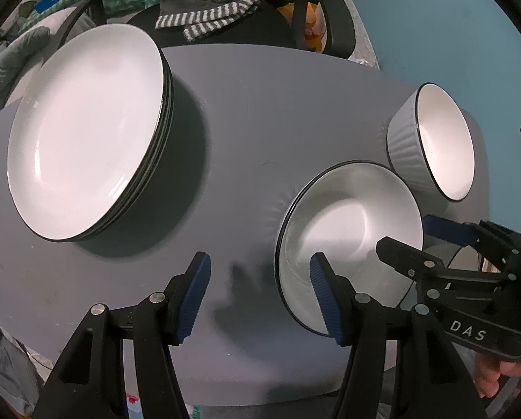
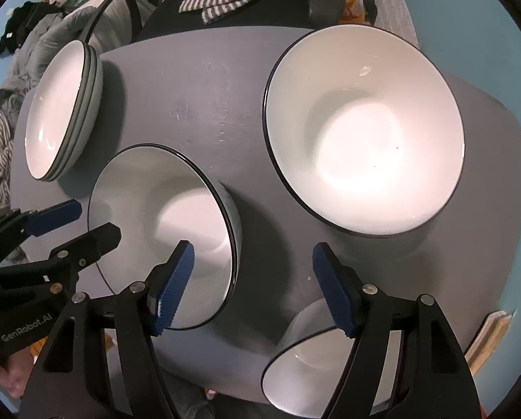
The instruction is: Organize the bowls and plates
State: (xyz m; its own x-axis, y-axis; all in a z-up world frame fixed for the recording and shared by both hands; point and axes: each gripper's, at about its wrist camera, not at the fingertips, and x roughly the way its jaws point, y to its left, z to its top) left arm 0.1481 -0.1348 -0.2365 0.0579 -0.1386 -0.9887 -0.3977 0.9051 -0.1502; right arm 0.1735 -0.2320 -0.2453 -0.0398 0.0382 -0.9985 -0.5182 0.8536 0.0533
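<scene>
A stack of white plates [image 1: 85,132] with dark rims sits on the grey table [image 1: 232,111] at the left; it also shows in the right wrist view [image 2: 61,111]. A white bowl [image 1: 347,230] stands in front of my left gripper [image 1: 260,300], which is open and empty, its right finger over the bowl's near rim. A ribbed bowl [image 1: 431,139] stands at the right. My right gripper [image 2: 253,286] is open and empty, between the middle bowl [image 2: 162,223], the large bowl [image 2: 365,132] and a third bowl [image 2: 305,363] below it.
A chair with a striped cloth [image 1: 208,21] stands behind the table. Clothes [image 2: 22,70] lie piled at the left. The floor [image 1: 452,35] is blue. Each gripper shows at the edge of the other's view, the right [image 1: 410,241] and the left [image 2: 96,223].
</scene>
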